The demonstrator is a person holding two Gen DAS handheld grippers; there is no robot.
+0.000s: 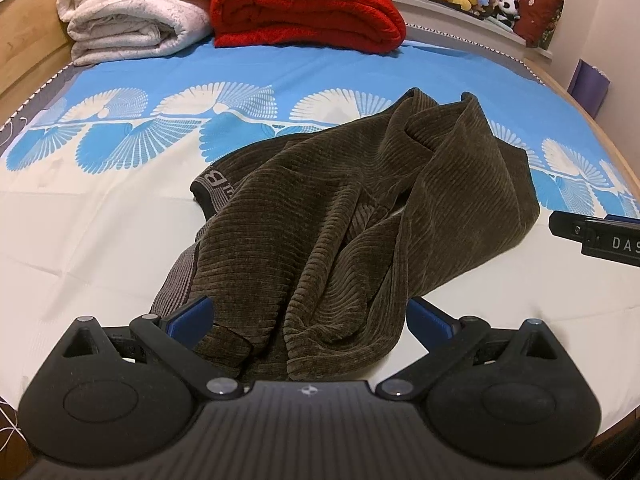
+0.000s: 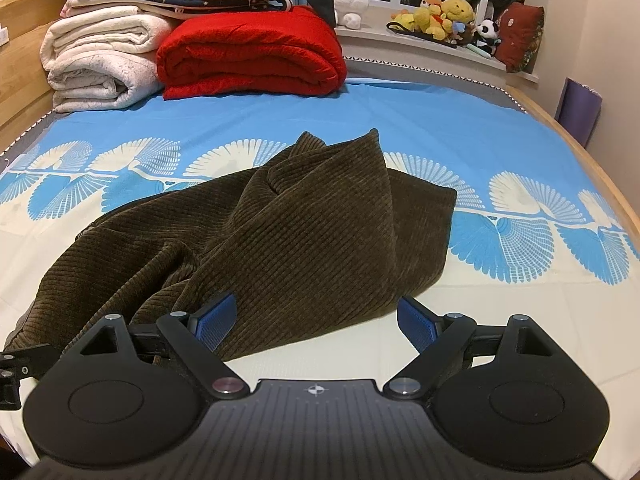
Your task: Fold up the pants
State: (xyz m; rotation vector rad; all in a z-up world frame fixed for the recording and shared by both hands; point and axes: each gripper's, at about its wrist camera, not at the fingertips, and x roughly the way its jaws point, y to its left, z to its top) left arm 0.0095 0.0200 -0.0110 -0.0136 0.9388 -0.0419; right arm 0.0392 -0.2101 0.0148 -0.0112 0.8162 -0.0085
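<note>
Dark olive corduroy pants (image 1: 360, 208) lie crumpled in a heap on the bed sheet (image 1: 100, 240), with a black waistband at the left. My left gripper (image 1: 310, 316) stands open over the near hem, and the cloth lies loose between its blue pads. My right gripper (image 2: 316, 322) is open too. Its left pad rests over the pants (image 2: 300, 232) at their near edge, and its right pad is over bare sheet. One black finger (image 1: 592, 236) of the right gripper shows at the right edge of the left wrist view.
A folded red blanket (image 2: 252, 56) and white folded blankets (image 2: 96, 60) sit at the far end of the bed. Plush toys (image 2: 444, 20) line the window sill. A purple bag (image 2: 576, 112) stands beyond the wooden bed rail (image 2: 592, 168) on the right.
</note>
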